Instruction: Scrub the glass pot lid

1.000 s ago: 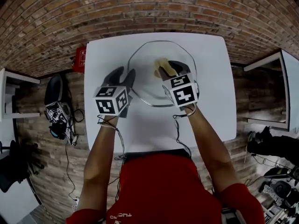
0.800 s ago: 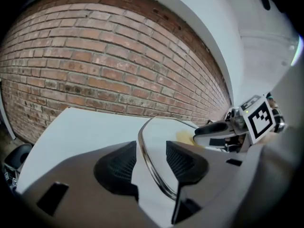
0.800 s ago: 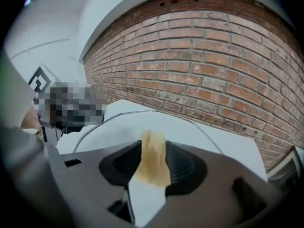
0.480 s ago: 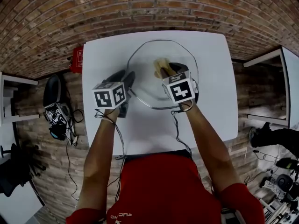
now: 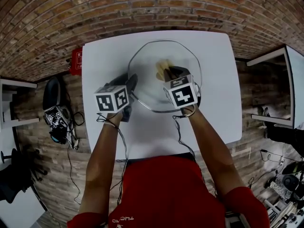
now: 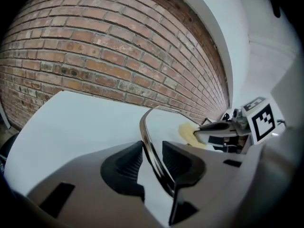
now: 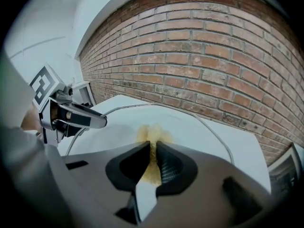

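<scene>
On worktop [image 5: 213, 118]: glass pot lid [image 5: 154, 56]. Left gripper [image 6: 152, 158] jaws just closing astride lid's near-left rim, not yet pinching. Right gripper [image 7: 153, 164] jaws just closed onto yellow sponge [image 7: 151, 133] at lid centre. Lid likely stiff, slick, breakable; grip steel rim.

Red shirt [image 5: 161, 189] (short sleeves); left tool [image 5: 127, 83] and right tool [image 5: 171, 73] carry white cubes with black square markers.

We see a round, clear glass pot lid [image 5: 149, 56] with a metal rim lying on a white table [image 5: 104, 56]; a yellow sponge [image 5: 163, 69] sits on its glass.
</scene>
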Demonstrator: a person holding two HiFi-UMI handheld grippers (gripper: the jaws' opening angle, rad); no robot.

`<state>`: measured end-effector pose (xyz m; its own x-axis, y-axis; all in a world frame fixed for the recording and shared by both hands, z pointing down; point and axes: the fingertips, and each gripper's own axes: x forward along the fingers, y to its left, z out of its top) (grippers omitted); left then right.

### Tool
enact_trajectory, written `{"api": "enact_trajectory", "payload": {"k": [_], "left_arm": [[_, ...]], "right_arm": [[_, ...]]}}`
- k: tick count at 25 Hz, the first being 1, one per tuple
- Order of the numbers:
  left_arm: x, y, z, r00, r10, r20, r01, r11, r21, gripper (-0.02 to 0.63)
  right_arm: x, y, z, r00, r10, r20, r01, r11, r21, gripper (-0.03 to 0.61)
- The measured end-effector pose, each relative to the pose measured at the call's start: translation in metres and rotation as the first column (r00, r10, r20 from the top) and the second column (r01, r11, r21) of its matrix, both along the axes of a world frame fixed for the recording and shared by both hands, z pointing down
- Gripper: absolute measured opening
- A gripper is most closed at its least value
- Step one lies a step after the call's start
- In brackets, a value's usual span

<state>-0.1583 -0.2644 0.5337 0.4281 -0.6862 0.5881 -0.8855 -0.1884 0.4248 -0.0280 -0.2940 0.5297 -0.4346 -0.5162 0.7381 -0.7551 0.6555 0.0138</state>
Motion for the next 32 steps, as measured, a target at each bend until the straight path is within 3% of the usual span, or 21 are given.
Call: {"api": "enact_trajectory", "payload": {"k": [11,18,22,32], "left_arm": [[-0.002,0.003,0.0,1.0,0.003,-0.007,-0.003,1.0,-0.017,0.133],[-0.001,0.003,0.0,1.0,0.017,-0.003,-0.017,1.0,-0.017,0.133],[-0.002,0.001,0.0,1.0,0.021,-0.005,-0.021,1.0,-0.018,0.133],[-0.001,0.002,0.0,1.0,0.023,0.0,-0.023,0.999,-0.022,0.133]], "right_arm": [[-0.049,-0.035,-0.028,0.991,0.045,0.128,-0.054,0.996,0.066,0.054],[-0.079,-0.058,-0.02,0.995,0.027,0.098,-0.035,0.996,0.083,0.054],[-0.06,-0.067,-0.012,0.997,0.063,0.052,-0.068,0.994,0.085,0.054],[0.032,-0.08,-0.009,0.97,0.239,-0.038,-0.234,0.967,0.104,0.054]]}}
